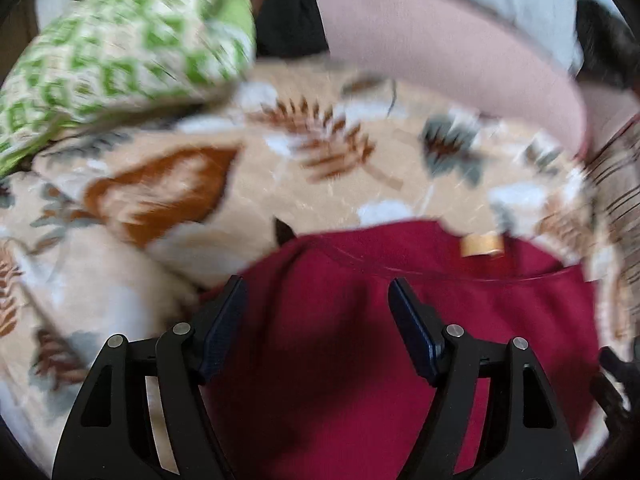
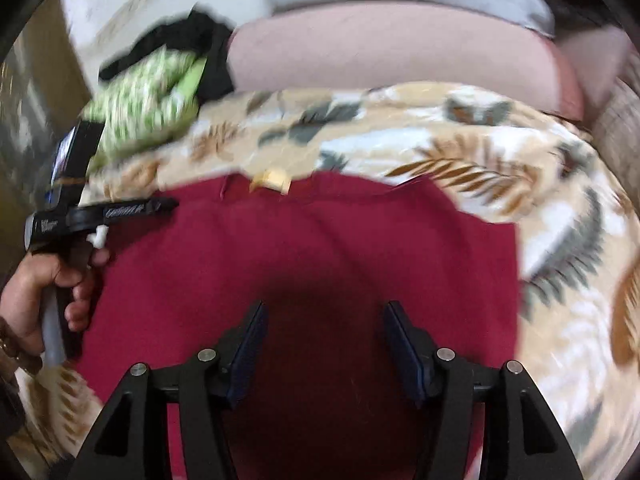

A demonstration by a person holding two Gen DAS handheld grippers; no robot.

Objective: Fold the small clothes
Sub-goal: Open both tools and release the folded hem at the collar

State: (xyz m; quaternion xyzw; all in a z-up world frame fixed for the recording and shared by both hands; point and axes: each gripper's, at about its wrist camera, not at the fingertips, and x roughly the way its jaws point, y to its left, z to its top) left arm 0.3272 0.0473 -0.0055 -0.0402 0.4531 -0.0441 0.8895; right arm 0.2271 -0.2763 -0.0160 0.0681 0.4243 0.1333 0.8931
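A dark red garment [image 1: 360,340] [image 2: 320,240] lies spread flat on a leaf-patterned blanket [image 1: 280,184] [image 2: 480,152], with a small yellow label [image 1: 480,245] [image 2: 274,180] at its far edge. My left gripper [image 1: 316,284] hovers open over the garment's left part, with nothing between its pads. In the right wrist view the left gripper [image 2: 168,203] shows at the left, its handle held in a hand [image 2: 40,292]. My right gripper [image 2: 325,306] stands open above the garment's middle, casting a shadow on the cloth. Both views are blurred by motion.
A green-and-white patterned cloth [image 1: 120,52] [image 2: 148,96] lies bunched at the far left beside a black cloth [image 1: 288,20] [image 2: 192,32]. A long pink cushion [image 1: 440,60] [image 2: 380,52] runs along the blanket's far side. Striped fabric [image 1: 616,184] lies at the right edge.
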